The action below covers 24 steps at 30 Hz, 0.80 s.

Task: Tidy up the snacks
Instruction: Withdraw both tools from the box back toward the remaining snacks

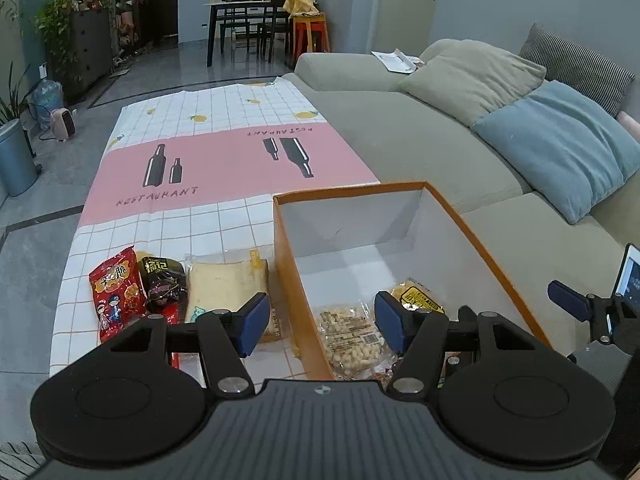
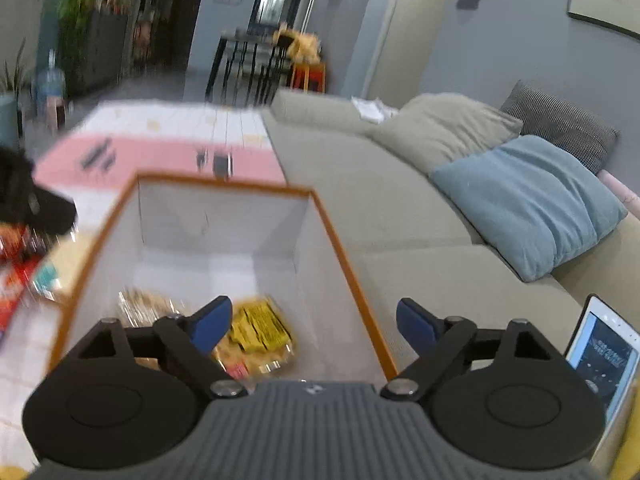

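An orange-rimmed cardboard box with white inside stands on the table; it also shows in the right wrist view. Inside lie a clear bag of peanuts and a yellow-labelled snack pack, the latter also in the right wrist view. Left of the box lie a bread pack, a dark snack bag and a red snack bag. My left gripper is open and empty above the box's left wall. My right gripper is open and empty over the box's near right side.
The table wears a white grid cloth with a pink band. A beige sofa with a blue cushion runs along the right. A phone stands at the far right. The right wrist view is motion-blurred.
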### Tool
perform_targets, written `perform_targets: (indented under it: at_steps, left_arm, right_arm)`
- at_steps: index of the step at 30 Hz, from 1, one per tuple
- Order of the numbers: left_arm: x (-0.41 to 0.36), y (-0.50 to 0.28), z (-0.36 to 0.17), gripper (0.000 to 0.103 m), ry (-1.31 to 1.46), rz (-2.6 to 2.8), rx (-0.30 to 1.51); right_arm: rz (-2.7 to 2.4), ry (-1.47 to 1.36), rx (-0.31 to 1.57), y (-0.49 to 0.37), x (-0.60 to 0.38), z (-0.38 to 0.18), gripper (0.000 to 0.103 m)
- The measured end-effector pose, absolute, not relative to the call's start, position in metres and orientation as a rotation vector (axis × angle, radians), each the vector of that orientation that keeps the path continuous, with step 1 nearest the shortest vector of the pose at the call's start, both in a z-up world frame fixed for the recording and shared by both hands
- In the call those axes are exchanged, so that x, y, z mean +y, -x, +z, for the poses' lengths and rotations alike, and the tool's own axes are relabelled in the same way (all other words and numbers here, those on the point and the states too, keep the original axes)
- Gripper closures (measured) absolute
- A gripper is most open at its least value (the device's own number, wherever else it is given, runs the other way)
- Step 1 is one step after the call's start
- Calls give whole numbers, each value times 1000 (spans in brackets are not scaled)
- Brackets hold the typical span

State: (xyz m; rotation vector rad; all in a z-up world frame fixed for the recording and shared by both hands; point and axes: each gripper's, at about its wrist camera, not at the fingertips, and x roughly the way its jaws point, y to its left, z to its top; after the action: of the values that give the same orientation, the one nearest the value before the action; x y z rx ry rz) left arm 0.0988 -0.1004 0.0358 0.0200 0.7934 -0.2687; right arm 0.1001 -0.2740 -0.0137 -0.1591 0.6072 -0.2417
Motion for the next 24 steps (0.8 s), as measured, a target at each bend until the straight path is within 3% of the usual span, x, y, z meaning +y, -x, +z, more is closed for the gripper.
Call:
perform_targets:
  at_steps: [16,24]
  left_arm:
    - [-32,-92,51,31,57,-151,790]
    - [21,-95,41,31,122,-77,825]
  right_arm:
    - [-18,-173,524,-90,-254,6,16]
    - [82,-151,535,-96,-198,0,16]
